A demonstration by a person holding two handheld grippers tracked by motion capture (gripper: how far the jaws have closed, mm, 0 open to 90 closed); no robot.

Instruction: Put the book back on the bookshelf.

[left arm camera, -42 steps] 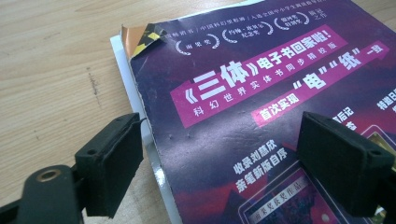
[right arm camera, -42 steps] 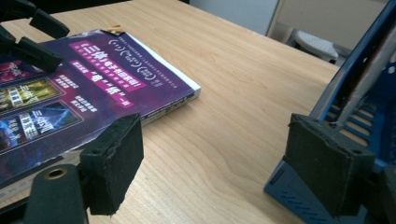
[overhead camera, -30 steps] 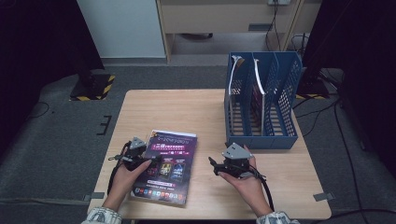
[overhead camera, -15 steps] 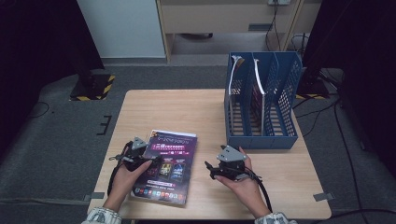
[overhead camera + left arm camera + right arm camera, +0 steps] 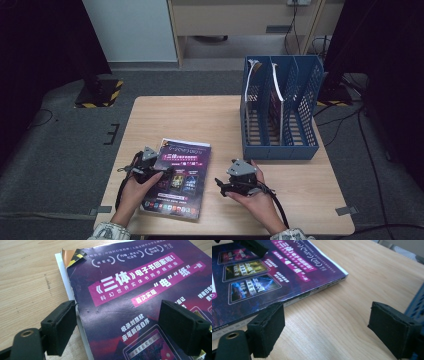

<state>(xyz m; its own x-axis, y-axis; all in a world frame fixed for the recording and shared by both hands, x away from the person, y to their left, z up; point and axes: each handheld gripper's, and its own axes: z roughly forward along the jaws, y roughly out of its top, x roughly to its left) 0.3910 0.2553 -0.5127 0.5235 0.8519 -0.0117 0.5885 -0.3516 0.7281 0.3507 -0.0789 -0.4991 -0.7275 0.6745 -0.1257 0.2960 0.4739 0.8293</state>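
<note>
Blue perforated plastic file rack (image 5: 280, 145) holds two upright magazines (left slots). Left gripper (image 5: 162, 172) jaws spread over flat purple glossy magazine (image 5: 182, 175); right gripper (image 5: 220, 184) jaws spread, just been opening, nothing between.

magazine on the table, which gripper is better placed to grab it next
Left, probably. The left gripper hangs open at the magazine, one jaw past its left edge, the other above the cover. The right gripper is also open, its jaws having just been opening, but over bare table beside the magazine.
</note>
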